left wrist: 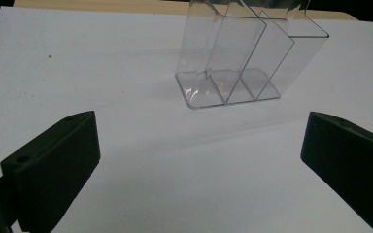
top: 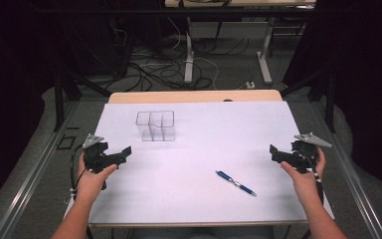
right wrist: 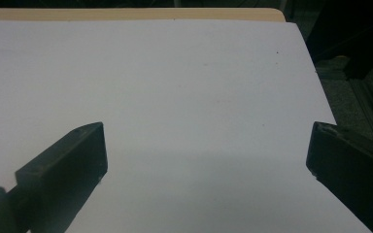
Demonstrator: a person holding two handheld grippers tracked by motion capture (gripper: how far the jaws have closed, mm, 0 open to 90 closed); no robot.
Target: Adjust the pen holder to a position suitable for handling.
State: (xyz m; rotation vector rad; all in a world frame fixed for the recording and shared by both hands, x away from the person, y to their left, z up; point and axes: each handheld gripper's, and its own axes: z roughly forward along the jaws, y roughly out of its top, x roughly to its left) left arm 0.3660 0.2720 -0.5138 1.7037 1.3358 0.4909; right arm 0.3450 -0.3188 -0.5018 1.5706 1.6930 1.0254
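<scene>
On a white table, the left gripper is hovering with jaws spread and empty, facing a clear divided organizer just ahead, while a blue pen is lying diagonally right of centre, nearer the right gripper, which is also gaping and empty.
</scene>
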